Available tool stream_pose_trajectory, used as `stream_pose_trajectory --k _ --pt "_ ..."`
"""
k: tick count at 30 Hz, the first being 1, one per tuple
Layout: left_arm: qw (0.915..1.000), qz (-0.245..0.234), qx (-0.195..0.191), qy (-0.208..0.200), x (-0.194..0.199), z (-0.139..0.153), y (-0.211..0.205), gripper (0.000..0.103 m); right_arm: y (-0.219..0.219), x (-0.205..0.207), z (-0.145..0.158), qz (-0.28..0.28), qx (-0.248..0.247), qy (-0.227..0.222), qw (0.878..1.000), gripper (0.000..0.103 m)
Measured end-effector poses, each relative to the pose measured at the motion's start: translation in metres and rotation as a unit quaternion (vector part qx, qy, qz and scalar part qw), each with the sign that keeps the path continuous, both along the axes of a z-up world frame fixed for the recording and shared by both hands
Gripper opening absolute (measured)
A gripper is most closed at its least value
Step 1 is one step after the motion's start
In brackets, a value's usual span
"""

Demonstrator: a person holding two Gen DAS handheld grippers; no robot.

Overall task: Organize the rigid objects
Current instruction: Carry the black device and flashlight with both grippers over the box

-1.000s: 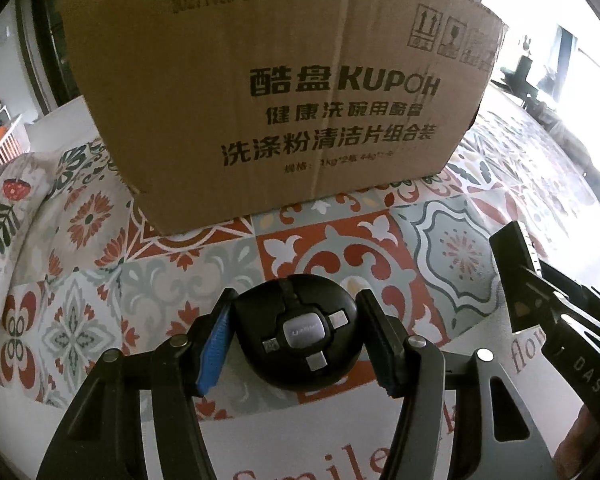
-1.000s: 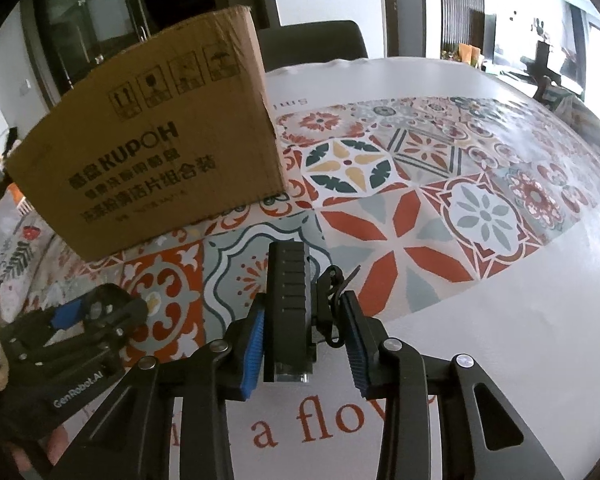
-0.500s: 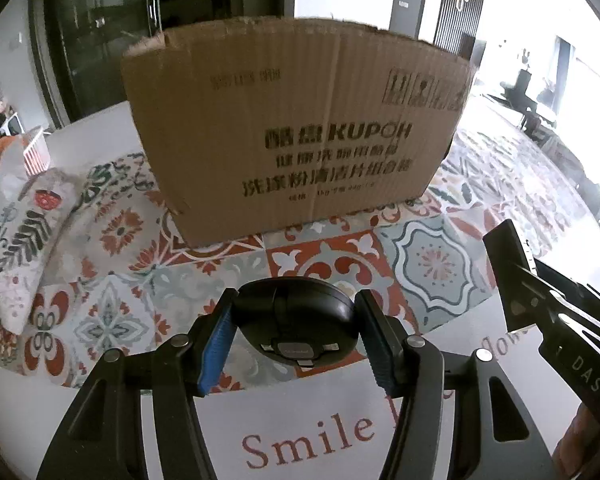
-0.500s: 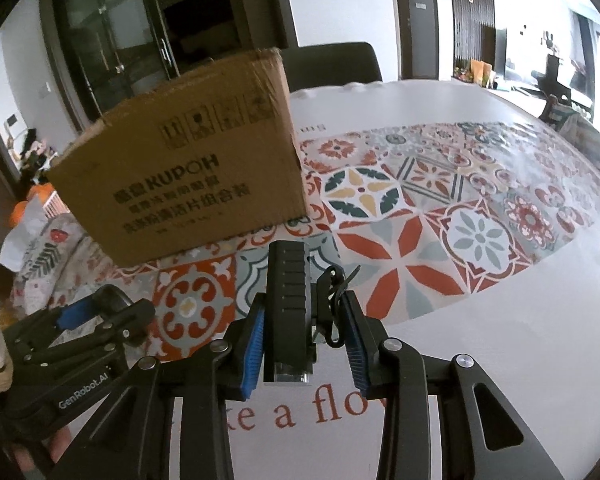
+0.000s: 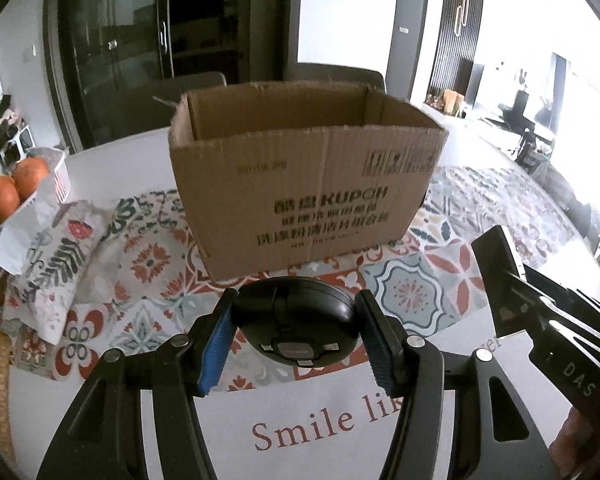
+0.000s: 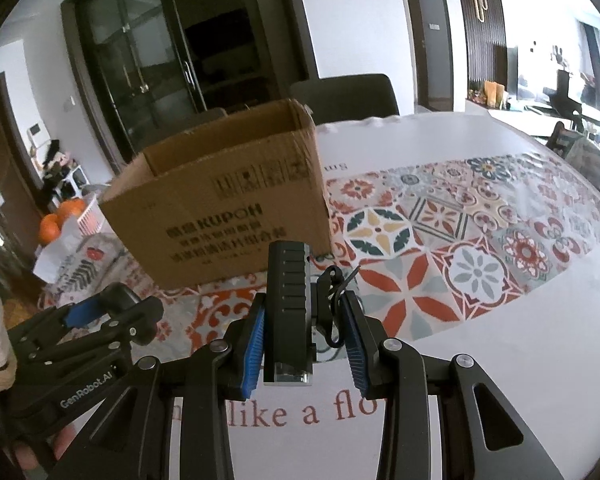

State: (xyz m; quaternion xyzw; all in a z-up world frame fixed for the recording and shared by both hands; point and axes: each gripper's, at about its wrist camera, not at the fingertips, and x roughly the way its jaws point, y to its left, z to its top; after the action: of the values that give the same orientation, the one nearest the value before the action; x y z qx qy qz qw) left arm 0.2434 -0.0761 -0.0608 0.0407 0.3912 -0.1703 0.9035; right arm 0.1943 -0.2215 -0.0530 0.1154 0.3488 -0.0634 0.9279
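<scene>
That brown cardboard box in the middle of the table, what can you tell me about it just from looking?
The cardboard box is plain brown corrugated card, rectangular, standing upright with its top open and no flaps showing. Its front carries black print: "KUPOH", Chinese lines and handling symbols near the upper right. The edges look slightly ragged. From these angles only bare inner walls show; the bottom is hidden. It rests on the patterned tablecloth, beyond both grippers, and nothing else touches it.

The brown corrugated cardboard box (image 5: pixel 304 184) looks matt and ribbed. The round black plastic device (image 5: pixel 296 326) is smooth, the patterned tablecloth (image 6: pixel 480 248) glossy.
</scene>
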Motion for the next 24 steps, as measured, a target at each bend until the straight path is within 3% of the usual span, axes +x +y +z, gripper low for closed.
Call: stream_pose_trajectory --k 24 --pt "0.9990 0.015 -0.006 -0.041 0.019 0.066 0.007 0.058 0.012 0.021 0.070 0.046 -0.017 -0.060 0.997 0.037"
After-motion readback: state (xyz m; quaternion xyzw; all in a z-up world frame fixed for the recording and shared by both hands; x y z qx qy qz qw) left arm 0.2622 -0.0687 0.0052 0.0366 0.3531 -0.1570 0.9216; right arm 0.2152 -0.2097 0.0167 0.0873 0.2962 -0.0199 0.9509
